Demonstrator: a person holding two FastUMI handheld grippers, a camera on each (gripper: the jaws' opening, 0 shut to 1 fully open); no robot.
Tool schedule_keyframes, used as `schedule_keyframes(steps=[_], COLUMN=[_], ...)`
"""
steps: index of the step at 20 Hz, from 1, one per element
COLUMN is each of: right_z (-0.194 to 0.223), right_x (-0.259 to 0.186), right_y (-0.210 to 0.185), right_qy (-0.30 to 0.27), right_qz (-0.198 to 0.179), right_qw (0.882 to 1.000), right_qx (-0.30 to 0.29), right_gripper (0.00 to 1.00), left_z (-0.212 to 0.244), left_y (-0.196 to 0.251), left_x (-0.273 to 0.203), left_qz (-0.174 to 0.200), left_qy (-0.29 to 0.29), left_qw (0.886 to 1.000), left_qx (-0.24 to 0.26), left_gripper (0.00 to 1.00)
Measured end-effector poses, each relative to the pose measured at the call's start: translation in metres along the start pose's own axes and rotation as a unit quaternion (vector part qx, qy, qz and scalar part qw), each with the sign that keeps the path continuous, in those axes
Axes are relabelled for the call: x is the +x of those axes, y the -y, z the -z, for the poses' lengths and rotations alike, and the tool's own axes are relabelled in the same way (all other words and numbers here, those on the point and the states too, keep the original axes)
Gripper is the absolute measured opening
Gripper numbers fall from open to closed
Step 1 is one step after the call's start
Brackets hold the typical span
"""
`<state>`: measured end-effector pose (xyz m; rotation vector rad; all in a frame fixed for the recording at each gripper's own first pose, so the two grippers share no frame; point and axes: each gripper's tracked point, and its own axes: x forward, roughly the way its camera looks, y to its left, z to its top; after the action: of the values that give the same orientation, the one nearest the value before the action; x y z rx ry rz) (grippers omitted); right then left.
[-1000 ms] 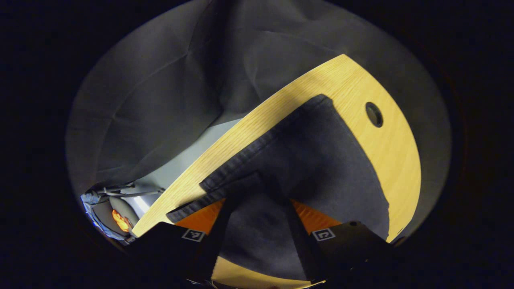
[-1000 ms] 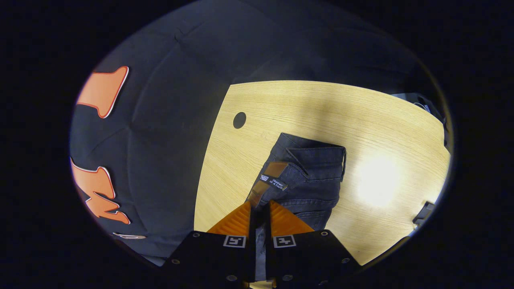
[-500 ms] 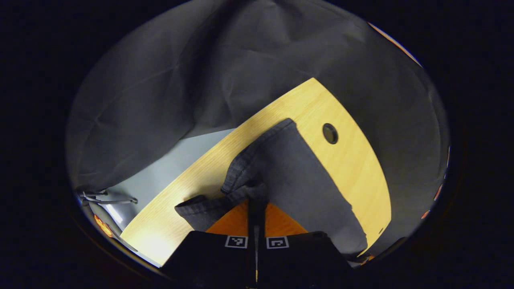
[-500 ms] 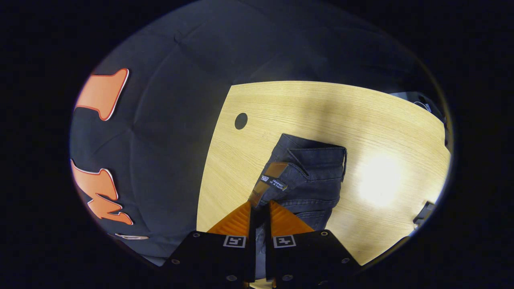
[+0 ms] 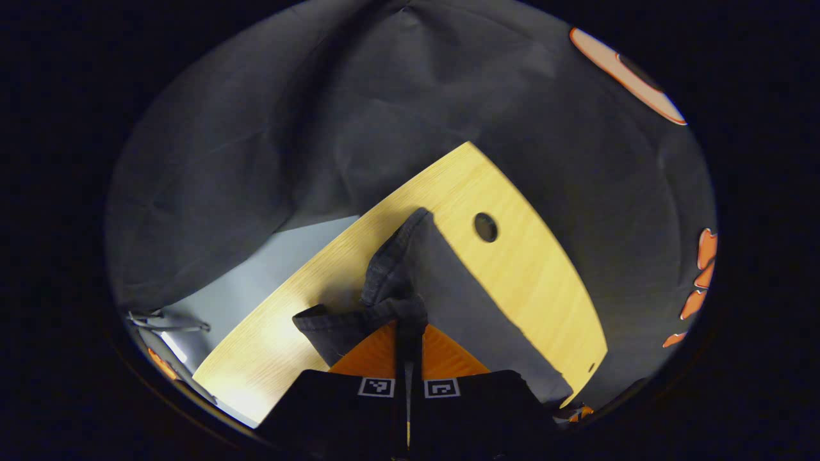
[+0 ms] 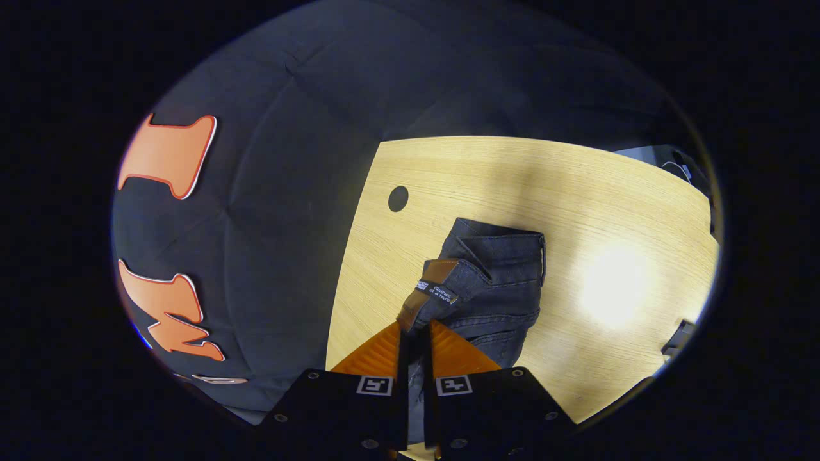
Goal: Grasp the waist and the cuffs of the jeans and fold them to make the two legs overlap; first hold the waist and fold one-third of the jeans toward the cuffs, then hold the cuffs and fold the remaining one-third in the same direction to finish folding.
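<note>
Dark grey jeans (image 5: 448,288) lie on a light wooden table (image 5: 532,282). In the left gripper view, my left gripper (image 5: 409,328) is shut on the bunched cuff hem (image 5: 384,307), lifted a little off the tabletop, and the leg runs away to the far right. In the right gripper view, my right gripper (image 6: 415,330) is shut on the waistband (image 6: 435,291) beside its brown patch. The waist end (image 6: 506,262) lies folded over ahead of it.
A round cable hole (image 6: 398,198) sits in the table near its left edge, seen also as a cable hole (image 5: 485,227) in the left gripper view. Grey floor (image 5: 256,275) and some cables (image 5: 160,320) lie past the table edge. A small dark object (image 6: 678,338) is at the right edge.
My left gripper shut on the cuff hem and rose with it, so the table looks smaller and farther. The right gripper stayed shut on the waistband, barely shifting.
</note>
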<state>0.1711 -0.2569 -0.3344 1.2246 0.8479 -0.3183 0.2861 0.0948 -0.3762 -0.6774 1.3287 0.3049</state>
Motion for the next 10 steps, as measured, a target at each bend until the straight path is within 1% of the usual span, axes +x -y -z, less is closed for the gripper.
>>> schedule_keyframes(steps=[1, 2, 4, 5, 6, 8, 9, 10], right_z=[0.002, 0.001, 0.000, 0.001, 0.001, 0.001, -0.001, -0.002], right_x=[0.000, 0.002, 0.001, 0.000, 0.000, -0.001, 0.000, 0.001], right_y=[0.002, 0.002, -0.002, -0.001, 0.001, -0.003, -0.004, -0.006], right_qy=[0.000, -0.001, -0.002, -0.003, -0.004, -0.006, -0.007, -0.011], right_qz=[0.002, 0.003, -0.001, -0.005, -0.005, -0.008, -0.014, -0.017], right_qw=[1.000, 1.000, 1.000, 1.000, 1.000, 1.000, 1.000, 1.000], right_qx=[-0.005, -0.005, 0.000, -0.001, -0.003, 0.000, 0.004, 0.008], right_gripper=[0.11, 0.10, 0.11, 0.10, 0.11, 0.10, 0.11, 0.10], left_z=[0.005, 0.005, 0.004, 0.004, 0.009, 0.013, 0.002, -0.007], left_y=[-0.011, -0.012, -0.012, -0.011, -0.012, -0.008, -0.001, 0.001], left_x=[0.003, 0.001, -0.001, -0.001, -0.006, -0.020, -0.022, -0.019], left_qz=[-0.009, -0.004, 0.000, 0.006, 0.004, 0.022, 0.033, 0.035], left_qy=[-0.011, -0.015, -0.012, -0.010, -0.013, -0.014, 0.012, 0.018], left_qw=[1.000, 0.999, 0.999, 0.999, 1.000, 1.000, 0.999, 0.999], left_qx=[-0.017, -0.030, -0.039, -0.032, -0.028, -0.013, -0.023, -0.014], left_gripper=[0.03, 0.02, 0.03, 0.02, 0.03, 0.03, 0.03, 0.03])
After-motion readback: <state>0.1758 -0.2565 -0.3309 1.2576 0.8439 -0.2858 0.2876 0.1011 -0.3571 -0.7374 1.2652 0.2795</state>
